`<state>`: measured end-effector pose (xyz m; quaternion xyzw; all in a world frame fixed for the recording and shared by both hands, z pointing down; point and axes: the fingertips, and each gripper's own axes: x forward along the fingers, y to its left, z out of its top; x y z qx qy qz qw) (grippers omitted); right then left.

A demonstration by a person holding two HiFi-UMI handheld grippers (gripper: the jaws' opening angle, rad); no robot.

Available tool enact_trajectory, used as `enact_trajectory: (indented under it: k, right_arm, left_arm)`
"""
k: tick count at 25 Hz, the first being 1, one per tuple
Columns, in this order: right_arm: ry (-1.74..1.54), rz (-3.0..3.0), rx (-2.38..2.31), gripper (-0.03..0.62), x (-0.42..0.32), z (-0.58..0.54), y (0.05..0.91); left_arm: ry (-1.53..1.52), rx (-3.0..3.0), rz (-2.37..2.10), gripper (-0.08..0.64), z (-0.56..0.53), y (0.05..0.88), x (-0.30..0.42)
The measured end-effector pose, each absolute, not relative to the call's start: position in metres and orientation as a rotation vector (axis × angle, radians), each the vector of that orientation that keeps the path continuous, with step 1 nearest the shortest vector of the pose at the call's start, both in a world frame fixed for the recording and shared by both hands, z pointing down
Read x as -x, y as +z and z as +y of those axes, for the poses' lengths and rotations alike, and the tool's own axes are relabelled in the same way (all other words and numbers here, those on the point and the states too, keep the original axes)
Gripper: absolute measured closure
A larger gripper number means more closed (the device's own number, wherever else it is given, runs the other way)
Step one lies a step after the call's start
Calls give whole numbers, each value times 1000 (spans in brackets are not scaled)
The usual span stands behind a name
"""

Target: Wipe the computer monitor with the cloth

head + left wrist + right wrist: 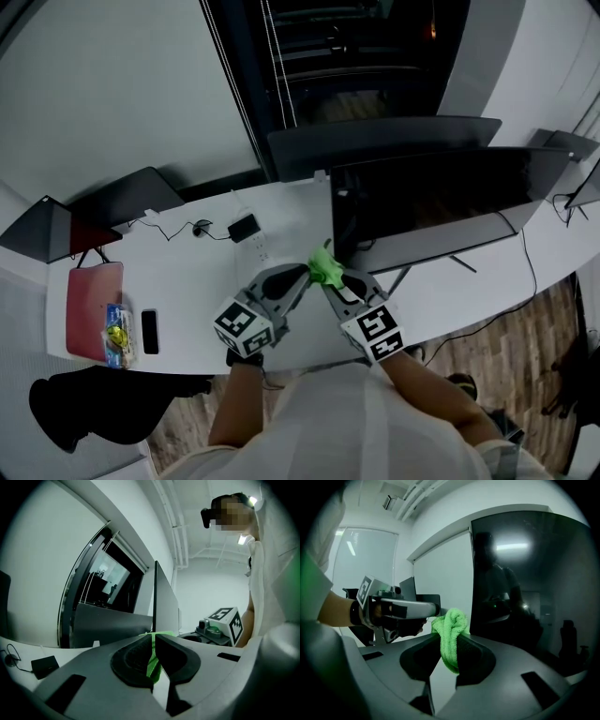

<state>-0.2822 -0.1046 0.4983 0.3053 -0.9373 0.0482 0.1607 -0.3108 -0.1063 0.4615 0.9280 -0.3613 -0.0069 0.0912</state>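
green cloth held just before the left edge of the monitor. left gripper and right gripper each pinch a fold between closed jaws. wiping apparently not begun; whole screen remains.

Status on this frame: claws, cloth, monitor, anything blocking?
Left claw, right claw both shut on green cloth. Cloth bunched by monitor edge; contact unclear. Nothing between cloth and screen.
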Motion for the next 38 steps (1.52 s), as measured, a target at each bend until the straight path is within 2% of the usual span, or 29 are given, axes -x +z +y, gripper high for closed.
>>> enact_trajectory:
  k: [27,38]
  right_arm:
    - [190,-2511,-501,523,255,-78,582]
    - [270,-2436,-543,523,208,-97,602]
  left_arm:
    - [15,-2682,-1199,525,-98,471,294]
    - [32,-2629,-1259,525,-95,477,269]
